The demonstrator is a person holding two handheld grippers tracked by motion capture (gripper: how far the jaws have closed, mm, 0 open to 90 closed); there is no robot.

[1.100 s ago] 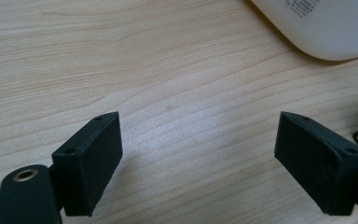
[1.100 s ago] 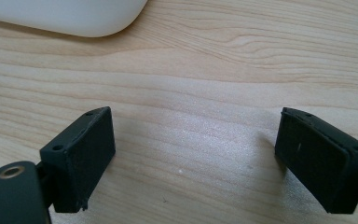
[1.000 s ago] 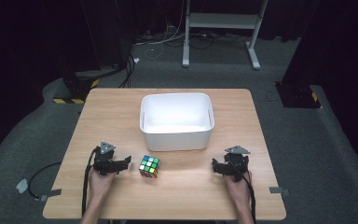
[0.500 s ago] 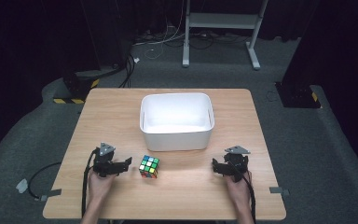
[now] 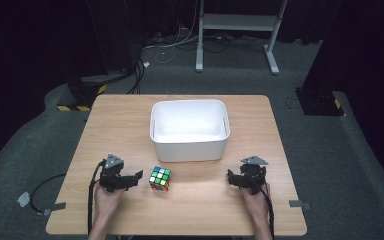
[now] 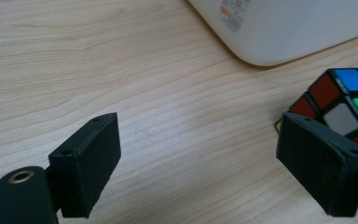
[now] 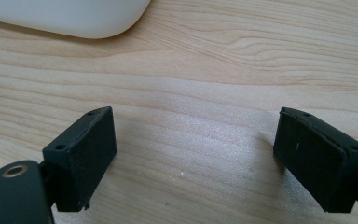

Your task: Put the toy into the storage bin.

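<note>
A scrambled colour cube [image 5: 160, 178] rests on the wooden table [image 5: 130, 120], just in front of a white bin [image 5: 190, 147]. My left gripper [image 5: 136, 178] lies on the table to the cube's left, jaws open and pointing at it with a small gap. In the left gripper view the cube [image 6: 349, 102] sits beyond the right jaw, and bare wood lies between the open jaws of the left gripper [image 6: 198, 140]. My right gripper [image 5: 230, 178] rests near the front right, open. The right gripper view shows the right gripper [image 7: 193, 135] with nothing between its jaws.
The bin's rounded corner [image 6: 284, 28] lies ahead of the left gripper, and the bin's edge [image 7: 65, 16] reaches into the top left of the right gripper view. Beyond the table lie a grey carpet [image 5: 330, 150], cables and a white stand's base [image 5: 235, 22].
</note>
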